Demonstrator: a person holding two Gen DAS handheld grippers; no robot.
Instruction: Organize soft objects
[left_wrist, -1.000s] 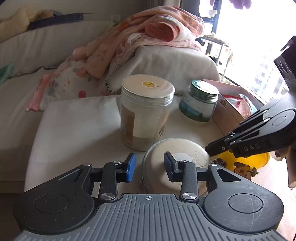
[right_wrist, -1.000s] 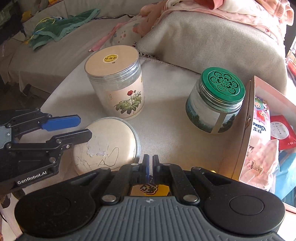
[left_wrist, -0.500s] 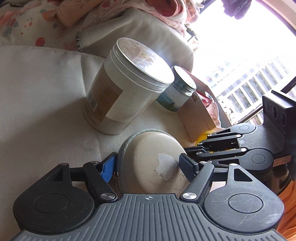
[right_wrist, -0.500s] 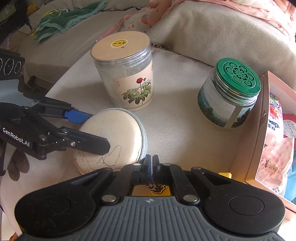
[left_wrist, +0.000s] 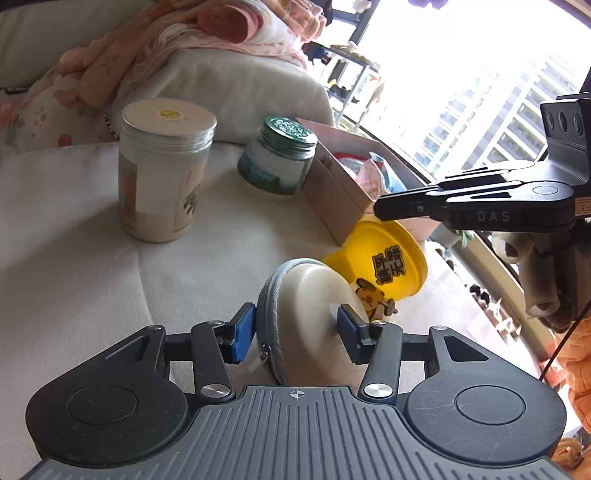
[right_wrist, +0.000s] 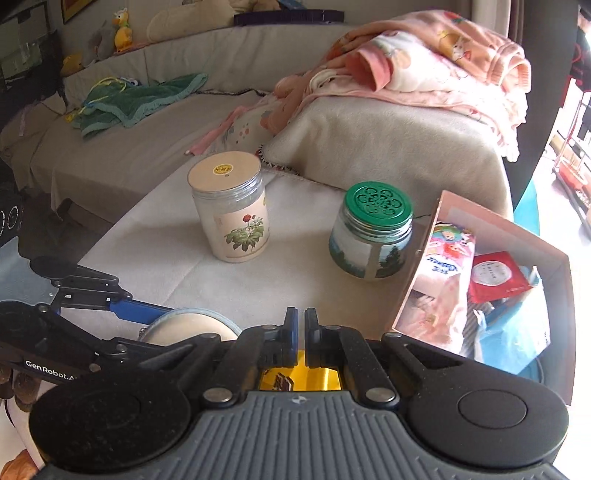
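Since the earlier frame the round cream zippered pouch with a grey zip edge (left_wrist: 310, 314) has gone from lying flat on the cloth-covered table (left_wrist: 92, 258) to standing on its rim between the fingers of the left tongs (left_wrist: 295, 332), whose jaws have just been closing and now press on it from both sides. The right tongs (right_wrist: 300, 332) have risen a little and sit fully closed, pinching the rim of a yellow plastic cup printed with black characters (left_wrist: 384, 258), which hangs just beside the pouch at the table's near edge.

Farther back stand a tall clear jar with a beige lid and a flower label (right_wrist: 232, 210) and a squat glass jar with a green patterned lid (right_wrist: 373, 236), both apart from the tongs. To the right, an open pink cardboard box (right_wrist: 421, 266) already holds soft packets and cloths.

The task looks to be midway: the pouch is gripped but not yet put away, and the box is the likely destination. The pink blankets (right_wrist: 424, 66) heaped on the sofa remain unsorted.
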